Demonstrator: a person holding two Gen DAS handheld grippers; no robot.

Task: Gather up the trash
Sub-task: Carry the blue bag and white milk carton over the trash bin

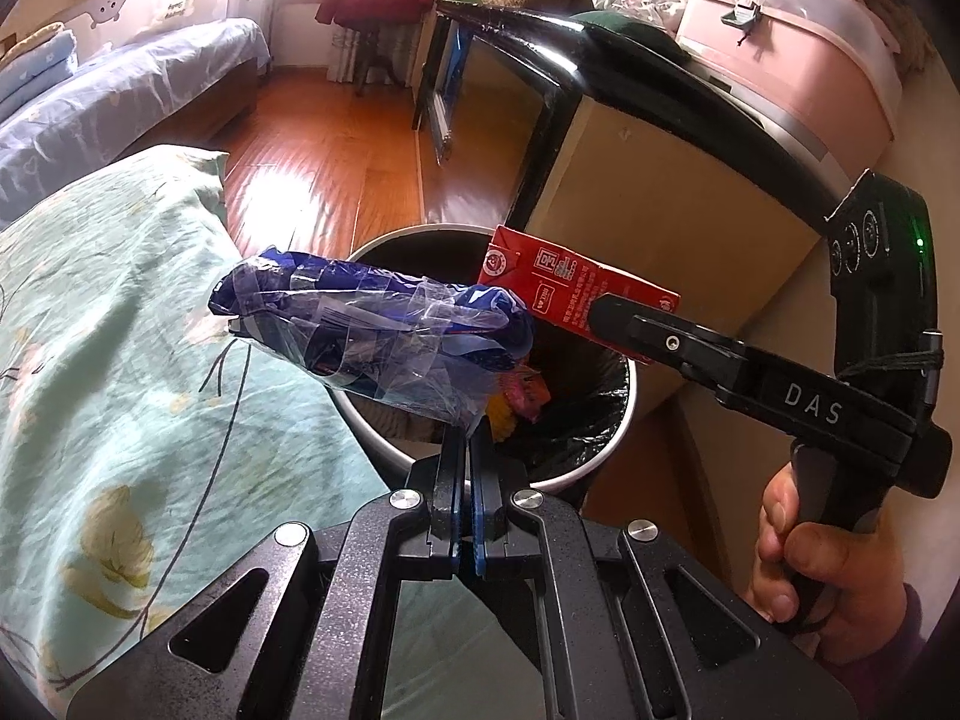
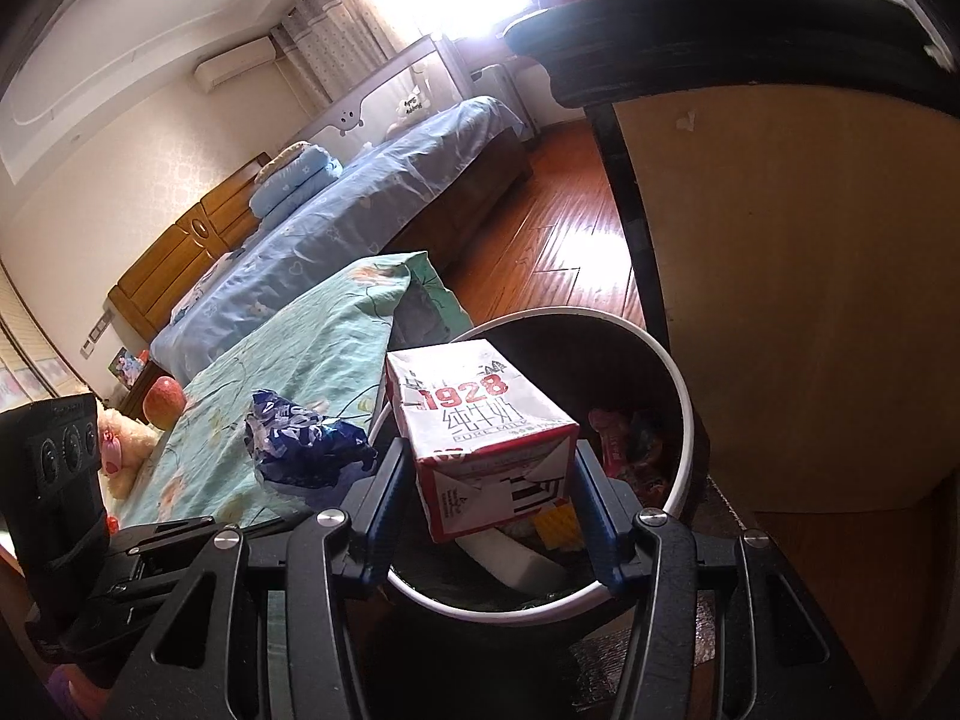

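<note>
My left gripper [image 1: 467, 438] is shut on a crumpled blue and clear plastic wrapper [image 1: 372, 324], held above the near rim of a white trash bin [image 1: 384, 450] lined with a black bag. The wrapper [image 2: 306, 450] also shows at the left of the right wrist view. My right gripper [image 2: 489, 480] is shut on a red and white milk carton [image 2: 480, 438], held over the bin [image 2: 681, 420]. In the left wrist view the carton [image 1: 570, 282] hangs over the bin's far side in the right gripper [image 1: 618, 315]. Colourful rubbish [image 1: 519, 399] lies inside the bin.
A bed with a green floral cover [image 1: 120, 360] lies left of the bin. A tan cabinet with a black edge [image 1: 660, 192] stands close on the right, with a pink case [image 1: 792, 60] on top. A second bed [image 2: 372, 204] and wooden floor [image 1: 330, 138] lie beyond. A hand [image 1: 828, 570] grips the right handle.
</note>
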